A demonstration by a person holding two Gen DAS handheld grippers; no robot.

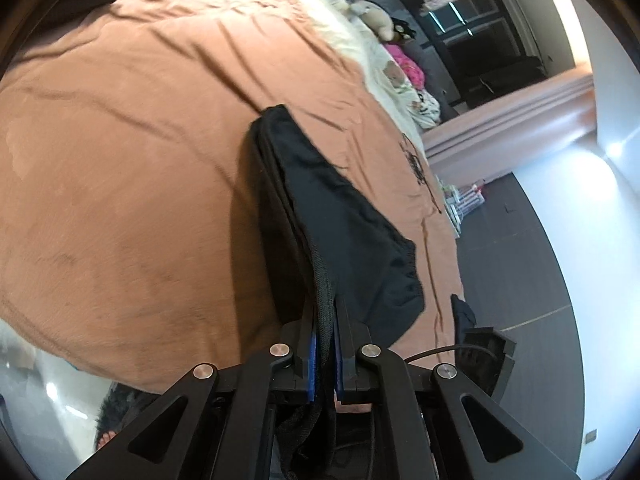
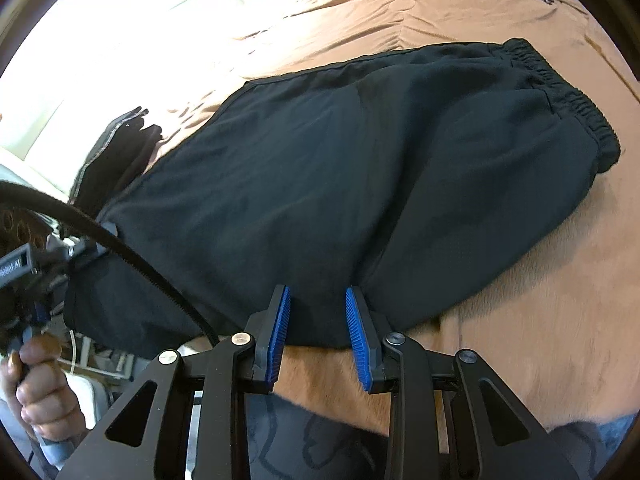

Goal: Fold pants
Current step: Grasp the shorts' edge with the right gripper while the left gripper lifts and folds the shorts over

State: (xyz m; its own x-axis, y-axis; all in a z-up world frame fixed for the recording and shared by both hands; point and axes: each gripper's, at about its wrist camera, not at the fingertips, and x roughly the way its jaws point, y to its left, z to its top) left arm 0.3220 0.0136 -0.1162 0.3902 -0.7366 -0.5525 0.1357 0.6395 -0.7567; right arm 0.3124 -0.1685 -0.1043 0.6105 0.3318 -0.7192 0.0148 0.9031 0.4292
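1. The black soft-knit pants with the gathered elastic waistband [image 2: 360, 184] lie across the rust-brown plush bedspread [image 2: 540, 300]. In my right wrist view the waistband sits at the far right, and the legs run left toward the left gripper.
2. As I read it, the legs are already laid one on top of the other lengthwise, since I see a single wide dark panel. The crosswise folds still look to be ahead.
3. My left gripper [image 1: 325, 320] is pinching the pants. Its blue pads are pressed together on a ribbed black edge, probably the leg-hem end, and the cloth rises off the bed from there.
4. My right gripper [image 2: 318, 300] is spread wide. Its blue ridged pads [image 2: 280, 320] straddle the near edge of the pants around mid-length, and nothing is caught between them yet.
5. My judgement is that the right side should close on that near edge, so that both ends can travel together toward the waistband.
6. Another dark striped garment [image 2: 112, 156] lies on the bedspread just beyond the leg end.
7. Farther off, a stuffed toy [image 1: 376, 16] and pink fabric [image 1: 408, 66] sit by the dark window, with grey floor beside the bed.
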